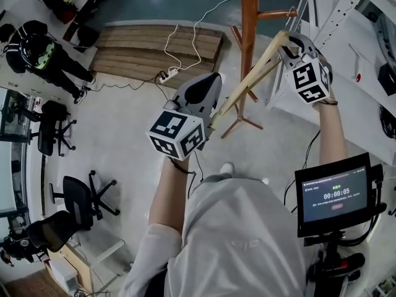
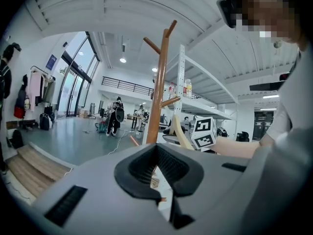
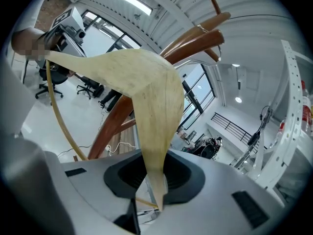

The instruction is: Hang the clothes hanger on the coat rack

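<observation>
My right tool clamps the wooden hanger by its arm, my left tool narrow on its low end, above pale floor. The coat rack stands top centre, white shelving at right.

Coat rack pole stood just beyond hanger, peg jutting right. White shelving crowded right side; screen blocked lower right. Open floor lay left of pole.

Pale cream clothes hanger, reddish-brown coat rack; we hold the grey left gripper and right gripper, their cubes marked with black-and-white squares.
</observation>
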### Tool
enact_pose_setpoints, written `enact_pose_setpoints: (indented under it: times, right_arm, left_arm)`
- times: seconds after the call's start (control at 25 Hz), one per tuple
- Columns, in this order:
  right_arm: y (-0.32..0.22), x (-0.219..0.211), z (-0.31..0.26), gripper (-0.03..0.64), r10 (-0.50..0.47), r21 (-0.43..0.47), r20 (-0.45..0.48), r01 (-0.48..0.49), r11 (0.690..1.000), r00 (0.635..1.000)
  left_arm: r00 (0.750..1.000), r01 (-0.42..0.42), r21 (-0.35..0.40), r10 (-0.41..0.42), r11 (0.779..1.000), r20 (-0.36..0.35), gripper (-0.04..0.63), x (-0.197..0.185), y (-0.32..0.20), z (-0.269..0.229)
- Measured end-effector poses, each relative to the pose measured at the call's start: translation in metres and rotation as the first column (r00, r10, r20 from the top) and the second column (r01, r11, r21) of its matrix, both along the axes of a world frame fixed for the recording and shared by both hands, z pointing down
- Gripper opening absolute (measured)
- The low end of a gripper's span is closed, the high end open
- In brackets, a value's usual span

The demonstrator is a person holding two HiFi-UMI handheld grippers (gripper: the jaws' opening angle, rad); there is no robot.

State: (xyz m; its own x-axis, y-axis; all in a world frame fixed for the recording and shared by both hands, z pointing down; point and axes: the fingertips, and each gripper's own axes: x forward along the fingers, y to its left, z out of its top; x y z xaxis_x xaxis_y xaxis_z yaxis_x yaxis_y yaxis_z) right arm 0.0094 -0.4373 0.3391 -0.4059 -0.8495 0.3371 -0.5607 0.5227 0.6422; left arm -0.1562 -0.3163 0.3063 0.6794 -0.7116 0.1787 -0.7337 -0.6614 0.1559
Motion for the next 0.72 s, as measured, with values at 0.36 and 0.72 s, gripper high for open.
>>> enact_pose_setpoints:
  times: [0.36, 0.72]
  right_arm:
    - [-0.009, -0.021, 0.041, 0.089, -0.022, -0.021, -0.014, 0.022, 1.000, 1.000]
    - [-0.012, -0.044, 0.049, 0.089, -0.022, -0.007, -0.057, 0.022, 1.000, 0.998]
  left_arm:
    - [0.999, 0.031, -0.035, -0.030, 0.999, 0.015, 0.002, -0.017, -0.005, 0.039]
    - [0.998, 0.064, -0.058, -0.063, 0.996, 0.012, 0.002, -0.033, -0.005, 0.041]
